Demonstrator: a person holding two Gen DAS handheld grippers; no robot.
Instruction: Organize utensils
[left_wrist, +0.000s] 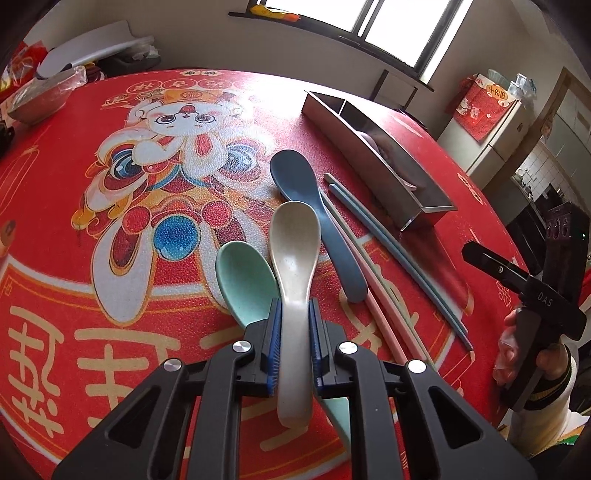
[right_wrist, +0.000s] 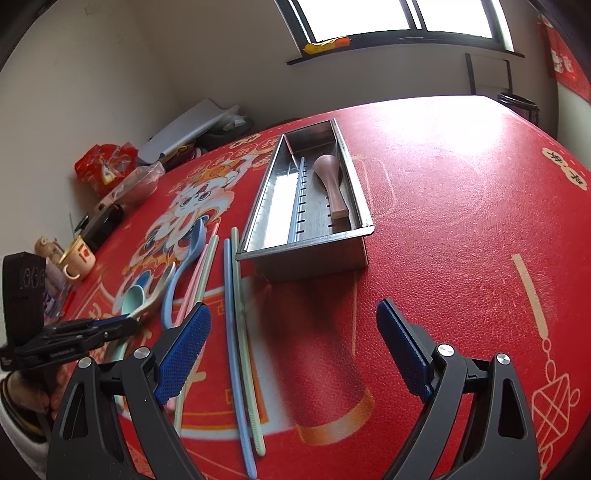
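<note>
My left gripper (left_wrist: 294, 304) is shut on the handle of a beige spoon (left_wrist: 293, 240), whose bowl points away over the red tablecloth. A mint spoon (left_wrist: 243, 277) lies under it on the left, and a dark blue spoon (left_wrist: 295, 177) on the right. Pink (left_wrist: 373, 295) and blue chopsticks (left_wrist: 399, 258) lie between the spoons and the steel tray (right_wrist: 258, 206). The tray holds a brownish-pink spoon (right_wrist: 330, 184) and a blue chopstick (right_wrist: 297, 199). My right gripper (right_wrist: 293, 308) hovers open and empty just in front of the tray.
A grey bowl (left_wrist: 37, 99), a red bag (right_wrist: 103, 166) and a cup (right_wrist: 79, 258) crowd the table's far left side. A white fridge (left_wrist: 491, 125) stands beyond the table. Bare red cloth (right_wrist: 461, 221) stretches right of the tray.
</note>
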